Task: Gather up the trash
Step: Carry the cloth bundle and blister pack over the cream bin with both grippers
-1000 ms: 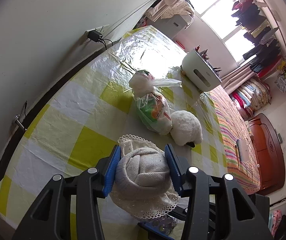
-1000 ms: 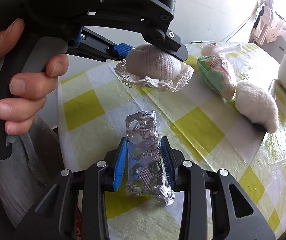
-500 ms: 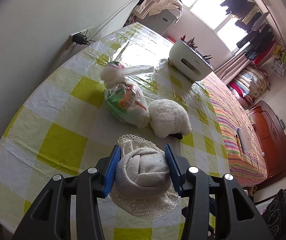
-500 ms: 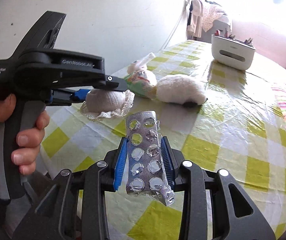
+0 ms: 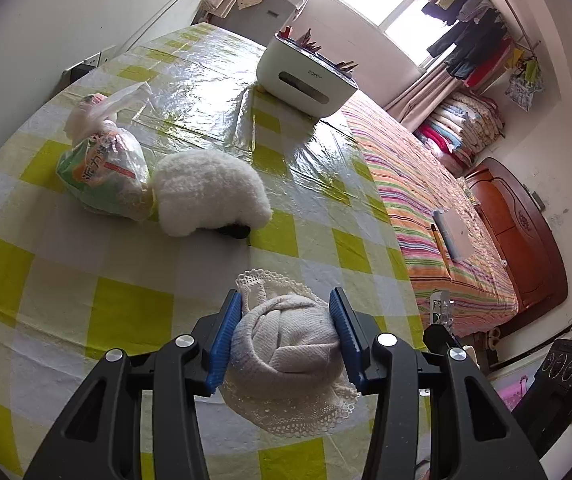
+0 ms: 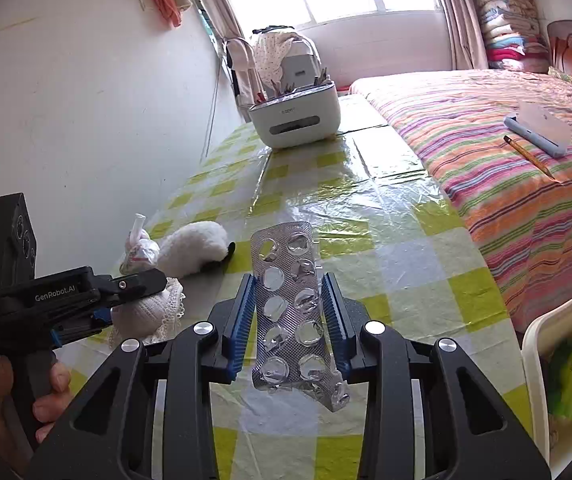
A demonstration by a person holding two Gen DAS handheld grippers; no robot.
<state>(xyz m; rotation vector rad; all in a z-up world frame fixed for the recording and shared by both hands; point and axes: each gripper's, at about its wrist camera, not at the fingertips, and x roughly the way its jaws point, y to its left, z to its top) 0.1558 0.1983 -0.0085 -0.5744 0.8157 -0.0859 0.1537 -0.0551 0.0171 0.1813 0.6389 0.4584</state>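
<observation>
My left gripper (image 5: 286, 312) is shut on a rolled white lace-edged cloth (image 5: 286, 352) and holds it above the near end of the yellow-checked table (image 5: 86, 280). It also shows in the right wrist view (image 6: 142, 312). My right gripper (image 6: 287, 296) is shut on an empty silver blister pack (image 6: 291, 312), held upright above the table. A tied plastic bag with a green printed wrapper (image 5: 104, 172) lies on the table beside a fluffy white item (image 5: 206, 194).
A white box with utensils (image 5: 305, 76) stands at the table's far end. A striped bed (image 6: 505, 152) with a notebook and pencil runs along the right. A white bin rim with green contents (image 6: 565, 360) sits at the lower right.
Both grippers have swung right, away from the wall, while keeping their loads. The bag and fluffy item now lie further left in the left wrist view. The bed has come into view.
</observation>
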